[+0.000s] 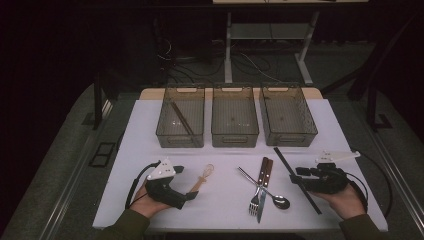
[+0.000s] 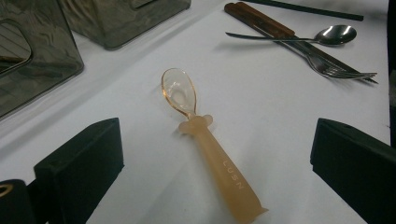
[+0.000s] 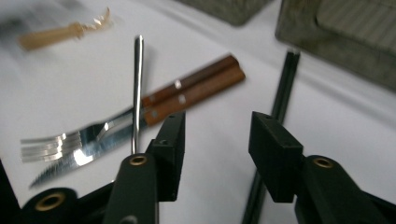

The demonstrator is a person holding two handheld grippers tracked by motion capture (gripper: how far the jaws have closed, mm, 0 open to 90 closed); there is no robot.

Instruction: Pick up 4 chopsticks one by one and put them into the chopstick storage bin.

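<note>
A translucent orange spoon [image 1: 202, 179] lies on the white table [image 1: 145, 150], left of centre. My left gripper [image 1: 185, 183] stands open at its handle end. In the left gripper view the orange spoon [image 2: 205, 135] lies flat between the two wide-apart jaws of my left gripper [image 2: 215, 172], untouched. A long black chopstick [image 1: 297, 180] lies at the right. My right gripper [image 1: 299, 178] hovers at it, open. In the right gripper view the chopstick [image 3: 286, 84] runs under one jaw of my right gripper [image 3: 222, 149], with nothing pinched.
A wood-handled knife [image 1: 265, 170], a fork [image 1: 255, 200] and a metal spoon [image 1: 280, 201] lie crossed in the middle front. Three smoky plastic bins [image 1: 235, 139] stand in a row at the back; the left bin [image 1: 180, 139] holds a chopstick [image 1: 181, 119].
</note>
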